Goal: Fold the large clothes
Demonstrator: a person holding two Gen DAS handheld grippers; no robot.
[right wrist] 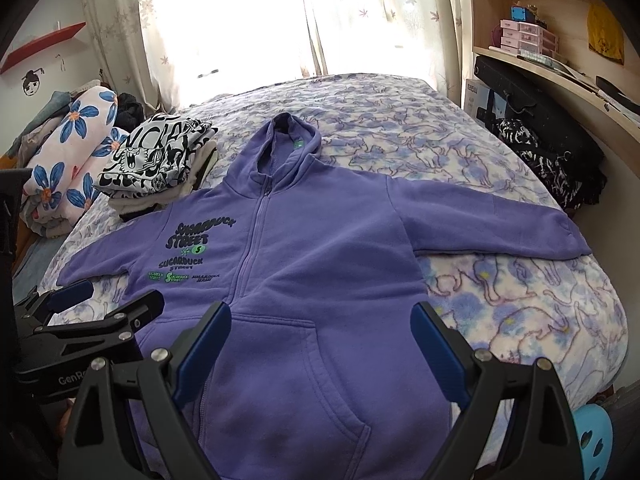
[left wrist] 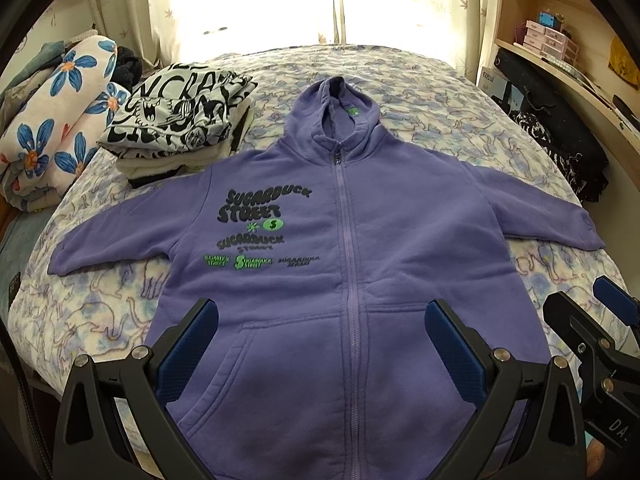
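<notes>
A purple zip hoodie (left wrist: 360,248) (right wrist: 320,264) with dark and green lettering lies flat and face up on the bed, sleeves spread to both sides, hood pointing away. My left gripper (left wrist: 322,312) hovers open above the hem, over the left pocket and zip. In the right wrist view my right gripper (right wrist: 322,316) hangs open above the right pocket. Neither holds cloth. The right gripper's blue pads (left wrist: 616,304) show at the right edge of the left wrist view, and the left gripper's fingers (right wrist: 76,294) show at the left edge of the right wrist view.
The bed (left wrist: 440,92) has a pale blanket with blue animal outlines. A stack of folded clothes (left wrist: 180,120) topped by a black-and-white print sits at the back left, beside a flowered rolled quilt (left wrist: 60,120). Shelves and a curved desk (right wrist: 560,76) line the right side. Curtains hang behind.
</notes>
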